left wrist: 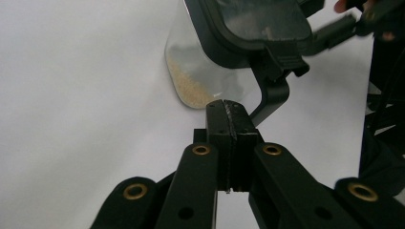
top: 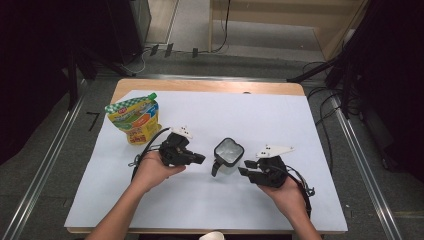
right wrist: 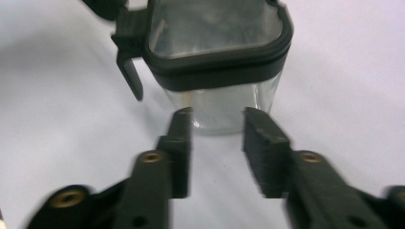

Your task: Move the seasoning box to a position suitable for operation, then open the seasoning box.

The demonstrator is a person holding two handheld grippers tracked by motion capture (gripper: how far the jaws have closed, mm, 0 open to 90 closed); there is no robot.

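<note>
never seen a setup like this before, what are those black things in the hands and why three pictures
A person holds a handheld clamp tool in each hand, each with two black fingers. One picture looks down from above the table; the other two come from cameras riding on each tool, looking along its fingers. On the white table stand a clear jar with a black lid, a little grainy stuff inside, and a colourful refill pouch at the far left. The left gripper is shut on nothing, close to the jar. The right gripper has its fingers apart, pointing at the jar without gripping it. Nothing is held.
</note>
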